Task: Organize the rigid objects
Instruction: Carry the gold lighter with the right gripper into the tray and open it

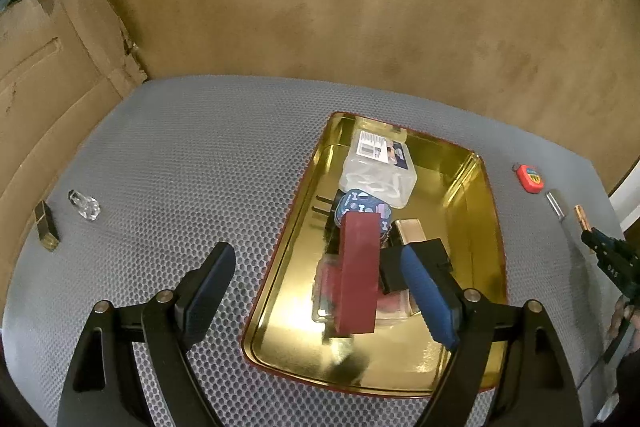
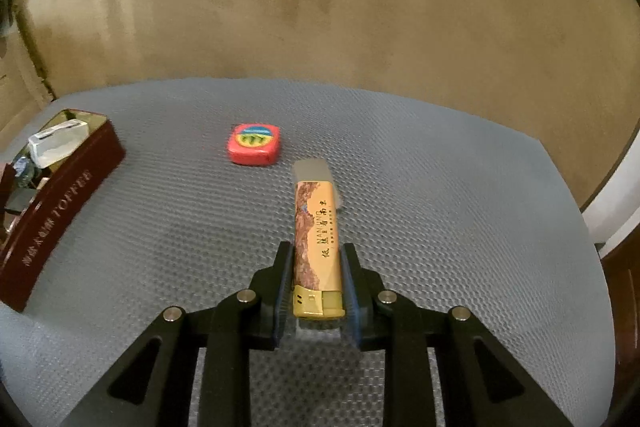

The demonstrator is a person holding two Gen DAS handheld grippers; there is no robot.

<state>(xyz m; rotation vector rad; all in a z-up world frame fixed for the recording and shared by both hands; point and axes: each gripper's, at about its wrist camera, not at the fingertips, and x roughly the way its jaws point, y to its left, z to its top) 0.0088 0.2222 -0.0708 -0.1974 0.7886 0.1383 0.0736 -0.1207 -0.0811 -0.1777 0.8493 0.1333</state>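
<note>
Your right gripper (image 2: 315,281) is clenched on a lighter (image 2: 317,243), its yellow cap end toward the camera and the body pointing out over the table (image 2: 440,187); "NANJING" and Chinese characters run along its side. Your left gripper (image 1: 320,279) stands released above the gold-lined tin (image 1: 486,211), nothing between its pads, with a dark red box (image 1: 359,271) just ahead of it in the tin.

The tin sits near the table's far edge. Grey mat lies open left of the tin, out to a glass stopper (image 1: 85,205) and a small dark-and-gold case (image 1: 47,225) at the left edge. The tin's maroon wall reads "TOFFEE". Inside, a clear plastic box (image 1: 378,169) carries a barcode label. A red tape measure (image 2: 254,143) lies ahead of the lighter. The honeycomb mat meets a tan wall (image 1: 360,7), with cardboard (image 1: 52,67) at the left.
</note>
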